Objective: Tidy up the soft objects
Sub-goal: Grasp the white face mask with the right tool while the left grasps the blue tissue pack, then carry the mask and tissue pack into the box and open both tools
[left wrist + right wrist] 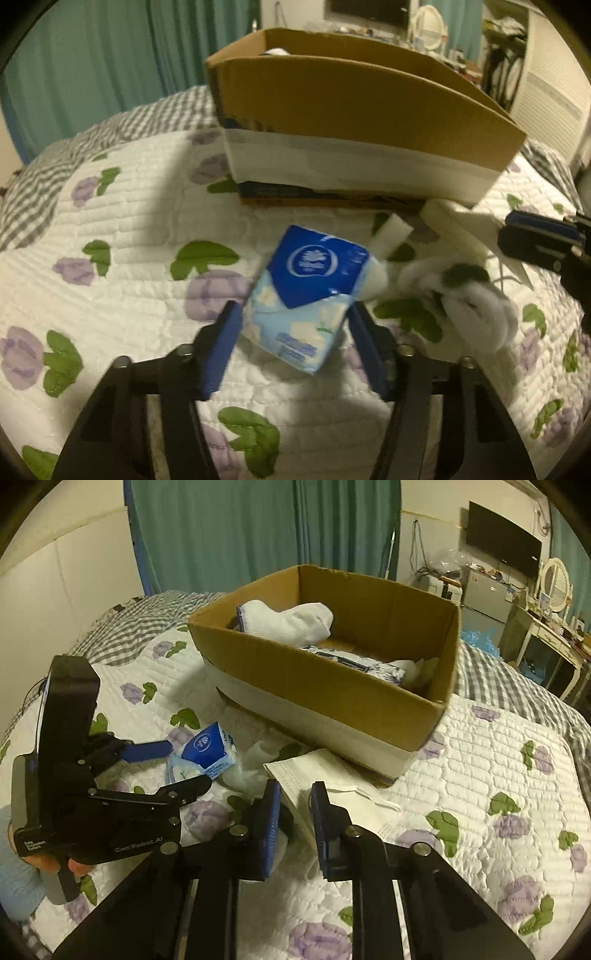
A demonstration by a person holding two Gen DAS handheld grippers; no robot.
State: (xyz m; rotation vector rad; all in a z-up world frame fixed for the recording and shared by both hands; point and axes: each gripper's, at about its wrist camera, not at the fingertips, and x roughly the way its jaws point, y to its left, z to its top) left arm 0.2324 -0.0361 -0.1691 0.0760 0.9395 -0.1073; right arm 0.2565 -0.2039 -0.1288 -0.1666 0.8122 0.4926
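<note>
The work surface is a bed covered with a white quilt (461, 760) printed with purple flowers and green leaves; a grey checked blanket (140, 624) lies behind it. Green curtains (240, 531) hang at the back, with a wall-mounted screen (506, 546) and a dressing table (546, 635) to the right.

An open cardboard box (332, 686) stands on the quilt, holding a white sock (291, 622) and other soft items.

The left gripper (291, 314) has its blue pads against both sides of a blue tissue pack (306, 288), which sits on the quilt before the box.

The right gripper (295, 805) is nearly pressed together, pinching the edge of a white face mask (325, 771) lying beside the box.
</note>
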